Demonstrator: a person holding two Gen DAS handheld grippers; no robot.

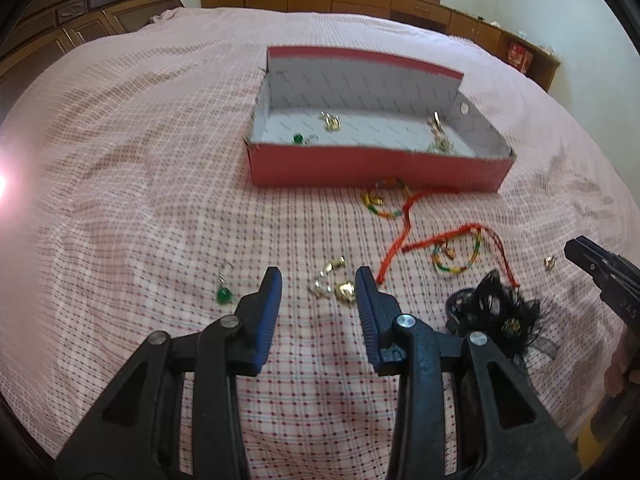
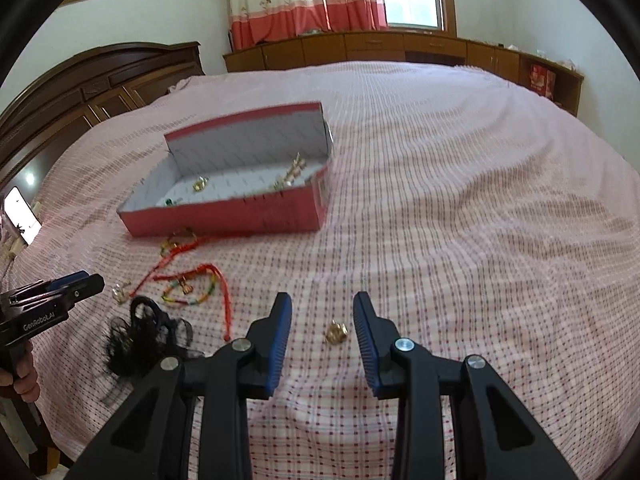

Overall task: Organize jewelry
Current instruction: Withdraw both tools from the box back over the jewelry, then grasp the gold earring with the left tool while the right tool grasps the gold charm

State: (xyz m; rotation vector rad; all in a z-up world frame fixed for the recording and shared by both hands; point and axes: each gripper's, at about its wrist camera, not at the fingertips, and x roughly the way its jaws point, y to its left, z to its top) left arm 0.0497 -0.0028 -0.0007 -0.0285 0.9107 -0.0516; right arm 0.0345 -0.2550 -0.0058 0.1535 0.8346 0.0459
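A red box (image 1: 376, 168) (image 2: 224, 222) with a grey inside lies open on the bed and holds a few gold pieces and a green earring. My left gripper (image 1: 319, 280) is open and empty, just above gold earrings (image 1: 336, 286) lying between its fingertips. A green earring (image 1: 224, 292) lies to its left. My right gripper (image 2: 322, 308) is open and empty, with a small gold piece (image 2: 336, 332) (image 1: 551, 263) between its fingers on the bed. Beaded bracelets (image 1: 456, 254) (image 2: 188, 292), red cords (image 1: 400, 240) and a black feathery hair piece (image 1: 492, 312) (image 2: 140, 332) lie between the grippers.
The pink checked bedspread (image 2: 440, 200) covers the whole bed. A dark wooden headboard (image 2: 80, 88) stands at the left and a low wooden cabinet (image 2: 360, 46) along the far wall under the window. The left gripper shows in the right wrist view (image 2: 52, 292).
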